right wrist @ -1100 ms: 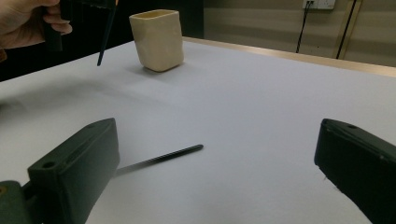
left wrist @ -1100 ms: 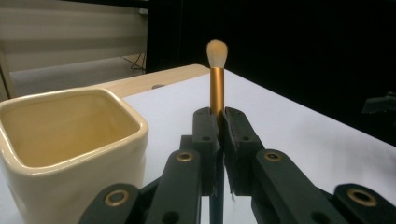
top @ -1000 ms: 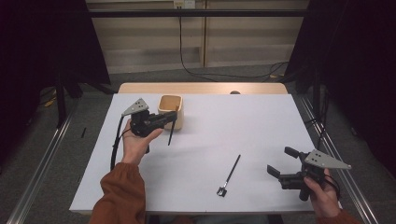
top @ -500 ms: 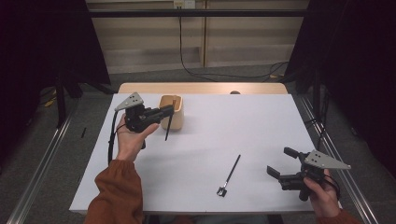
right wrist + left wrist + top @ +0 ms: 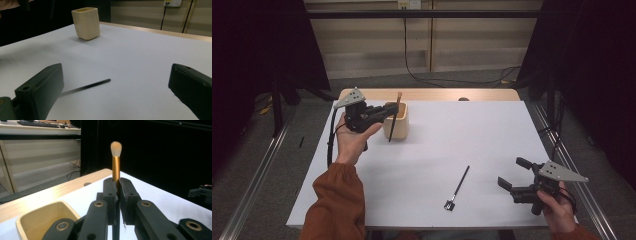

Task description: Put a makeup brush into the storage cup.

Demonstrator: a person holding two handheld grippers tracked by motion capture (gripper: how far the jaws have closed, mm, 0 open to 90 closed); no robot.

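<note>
A makeup brush [image 5: 394, 116] with pale bristles, a gold ferrule and a dark handle stands nearly upright in my left gripper [image 5: 390, 109], which is shut on it. It hangs in the air just in front of a cream square cup [image 5: 401, 125] at the back left of the table. The left gripper view has the brush [image 5: 116, 162] rising from between the closed jaws of my left gripper [image 5: 117, 185], with the cup [image 5: 37, 217] below. My right gripper [image 5: 516, 173] is open and empty at the front right. A thin black brush [image 5: 458, 186] lies on the table left of it.
A white sheet [image 5: 472, 135] covers the table, with a wooden strip [image 5: 437, 94] along its far edge. In the right gripper view the black brush [image 5: 90, 86] lies between the open jaws and the cup [image 5: 86, 23] stands far behind. Dark curtains flank both sides.
My left hand has lifted the gripper and the brush upward beside the cup, and the brush now stands more upright. The right gripper and the black brush have not moved.
</note>
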